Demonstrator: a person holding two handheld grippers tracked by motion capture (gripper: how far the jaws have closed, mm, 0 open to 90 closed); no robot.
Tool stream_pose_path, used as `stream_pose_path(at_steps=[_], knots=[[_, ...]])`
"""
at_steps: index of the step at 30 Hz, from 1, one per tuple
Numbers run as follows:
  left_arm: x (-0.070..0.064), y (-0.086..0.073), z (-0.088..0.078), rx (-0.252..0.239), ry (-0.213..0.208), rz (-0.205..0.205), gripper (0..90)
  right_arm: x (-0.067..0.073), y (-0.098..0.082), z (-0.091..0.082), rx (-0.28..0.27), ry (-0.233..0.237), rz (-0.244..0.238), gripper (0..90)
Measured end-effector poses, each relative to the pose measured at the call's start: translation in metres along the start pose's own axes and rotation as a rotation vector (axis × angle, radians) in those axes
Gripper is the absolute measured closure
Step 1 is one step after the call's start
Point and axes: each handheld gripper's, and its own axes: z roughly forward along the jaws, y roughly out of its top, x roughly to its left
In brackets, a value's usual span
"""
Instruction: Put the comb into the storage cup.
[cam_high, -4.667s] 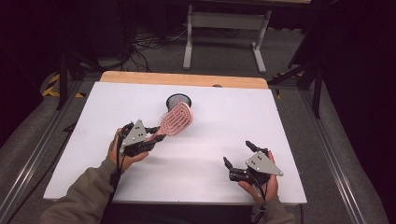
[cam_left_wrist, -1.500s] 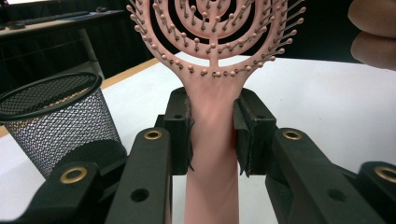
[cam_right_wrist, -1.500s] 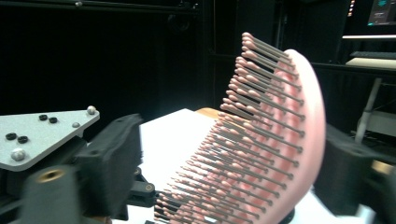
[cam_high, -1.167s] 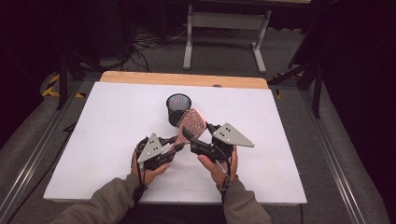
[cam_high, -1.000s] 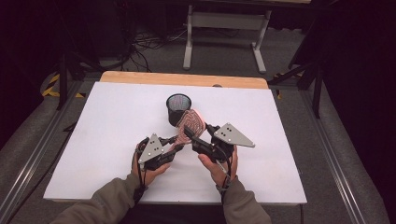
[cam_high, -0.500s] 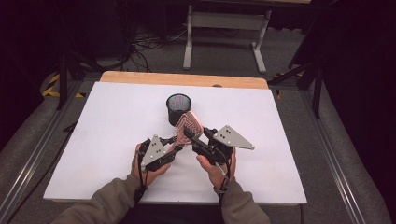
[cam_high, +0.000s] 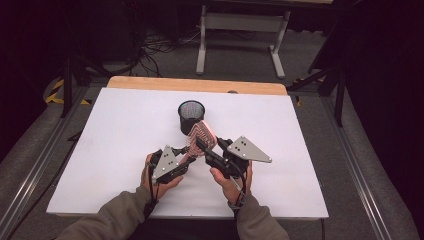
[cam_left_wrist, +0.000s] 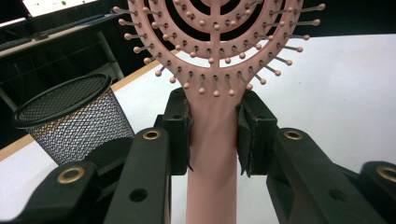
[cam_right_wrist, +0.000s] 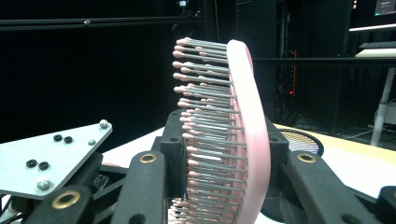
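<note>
Nearest the person, the left gripper (cam_high: 183, 156) is clenched on the straight handle of a pink plastic paddle hairbrush with ball-tipped bristles (cam_left_wrist: 212, 140); both pads press the handle just below the brush head. Beside it, the right gripper (cam_high: 201, 145) grasps the same brush at its head (cam_right_wrist: 243, 135), one jaw against the bristle side and one against the smooth back. The brush is held above the white table top (cam_high: 300, 150), tilted up and away from the person, just in front of a black wire-mesh cylindrical cup (cam_high: 191, 114).

The cup stands upright near the table's middle; nothing is seen inside it, though its floor is hard to make out through the mesh.

Against the oldest frame, the right gripper has come from the table's near right corner to the brush, and its jaws have just been closing on the head. The brush now sits nearer the person's middle.

The brush's handle end is cut off in the left gripper view, its lower head in the right.
</note>
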Motion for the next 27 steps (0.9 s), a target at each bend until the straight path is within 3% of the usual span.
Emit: stream_pose_path(at_steps=[9,17,27], knots=[[0.0000,0.0002,0.0005,0.001,-0.008,0.002,68.4,0.0018,-0.0003,-0.0005,0.003,0.002,-0.010,63.5],[0.0008,0.0013,0.0001,0.001,-0.005,0.002,58.9,0.0003,0.0005,-0.0018,-0.004,0.009,-0.007,63.6],[-0.0018,0.0005,0.0044,0.020,-0.035,0.001,45.0,-0.0039,0.0033,-0.0067,-0.016,0.004,-0.013,64.0]])
